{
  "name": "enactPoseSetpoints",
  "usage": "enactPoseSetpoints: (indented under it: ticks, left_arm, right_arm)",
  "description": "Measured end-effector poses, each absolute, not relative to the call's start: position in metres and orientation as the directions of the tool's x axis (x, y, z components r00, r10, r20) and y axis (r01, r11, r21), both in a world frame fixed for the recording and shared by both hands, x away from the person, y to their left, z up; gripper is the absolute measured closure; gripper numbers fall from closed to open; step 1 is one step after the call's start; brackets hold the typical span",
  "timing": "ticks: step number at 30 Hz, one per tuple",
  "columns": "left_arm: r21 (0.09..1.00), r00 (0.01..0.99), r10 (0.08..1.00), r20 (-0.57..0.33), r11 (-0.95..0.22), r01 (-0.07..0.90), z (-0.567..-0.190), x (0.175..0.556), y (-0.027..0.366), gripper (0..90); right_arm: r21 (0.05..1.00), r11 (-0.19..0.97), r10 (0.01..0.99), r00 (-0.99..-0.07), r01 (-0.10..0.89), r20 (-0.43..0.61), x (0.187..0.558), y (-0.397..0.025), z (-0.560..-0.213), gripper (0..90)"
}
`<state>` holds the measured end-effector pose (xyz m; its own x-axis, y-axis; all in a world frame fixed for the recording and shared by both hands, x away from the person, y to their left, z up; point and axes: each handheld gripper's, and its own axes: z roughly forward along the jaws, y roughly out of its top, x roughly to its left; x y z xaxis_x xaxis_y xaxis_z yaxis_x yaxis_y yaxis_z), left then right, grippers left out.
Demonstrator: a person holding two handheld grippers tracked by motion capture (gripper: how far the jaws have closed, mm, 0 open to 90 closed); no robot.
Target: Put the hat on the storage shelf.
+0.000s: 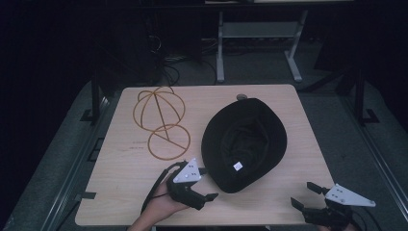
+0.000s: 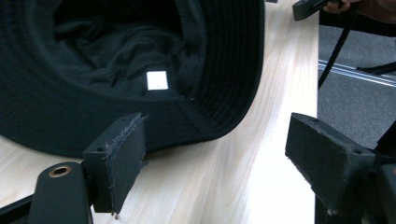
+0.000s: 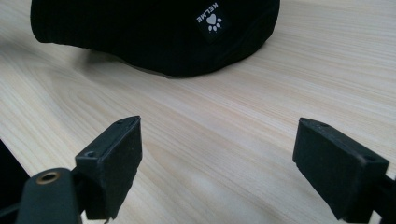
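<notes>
A black bucket hat point(image 1: 244, 142) lies upside down on the light wooden table point(image 1: 120, 178), right of centre, with a small white label point(image 1: 237, 166) inside it. My left gripper point(image 1: 208, 183), held by a hand at the near edge, stands open at the hat's near-left brim. In the left gripper view one jaw sits against the brim of the hat point(image 2: 140, 56) and the other is over bare wood, so the left gripper point(image 2: 215, 140) holds nothing. My right gripper point(image 1: 303, 194) is open at the table's near right corner. It point(image 3: 219, 135) faces the hat point(image 3: 154, 32) from a short distance.
A gold wire hat frame point(image 1: 161, 122) with a round base ring lies at the table's far left. A round grommet point(image 1: 241, 96) sits at the far edge. Beyond the table stand a grey desk leg point(image 1: 220, 48) and cables on a dark floor.
</notes>
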<state>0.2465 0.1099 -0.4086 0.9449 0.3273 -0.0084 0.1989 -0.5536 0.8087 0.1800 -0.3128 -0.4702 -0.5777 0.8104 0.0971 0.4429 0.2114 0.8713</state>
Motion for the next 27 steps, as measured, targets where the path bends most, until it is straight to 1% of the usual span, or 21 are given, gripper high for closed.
enactPoseSetpoints:
  ticks: [14, 19, 22, 25, 26, 27]
  left_arm:
    - [0.788, 0.966, 0.260, -0.008, -0.592, 0.166, -0.413, 0.247, 0.067, 19.6]
    - [0.770, 0.972, 0.235, 0.013, -0.623, 0.140, -0.418, 0.247, 0.049, 19.9]
    - [0.752, 0.972, 0.234, 0.015, -0.643, 0.143, -0.424, 0.249, 0.038, 20.8]
    - [0.703, 0.971, 0.231, 0.063, -0.701, 0.120, -0.434, 0.252, 0.027, 24.4]
    - [0.703, 0.971, 0.231, 0.063, -0.701, 0.120, -0.434, 0.252, 0.027, 27.3]
    - [0.694, 0.968, 0.238, 0.082, -0.711, 0.116, -0.436, 0.253, 0.025, 27.3]
  right_arm:
    - [0.875, 0.205, 0.806, -0.583, 0.440, 0.104, 0.181, -0.313, -0.469, 15.1]
    - [0.876, 0.203, 0.803, -0.587, 0.438, 0.108, 0.182, -0.313, -0.469, 15.1]
    - [0.877, 0.201, 0.800, -0.590, 0.437, 0.110, 0.182, -0.312, -0.468, 15.1]
    - [0.878, 0.206, 0.794, -0.598, 0.431, 0.107, 0.183, -0.310, -0.468, 15.1]
    - [0.877, 0.208, 0.791, -0.602, 0.432, 0.108, 0.183, -0.309, -0.468, 15.1]
    - [0.877, 0.208, 0.791, -0.602, 0.432, 0.108, 0.183, -0.309, -0.468, 15.1]
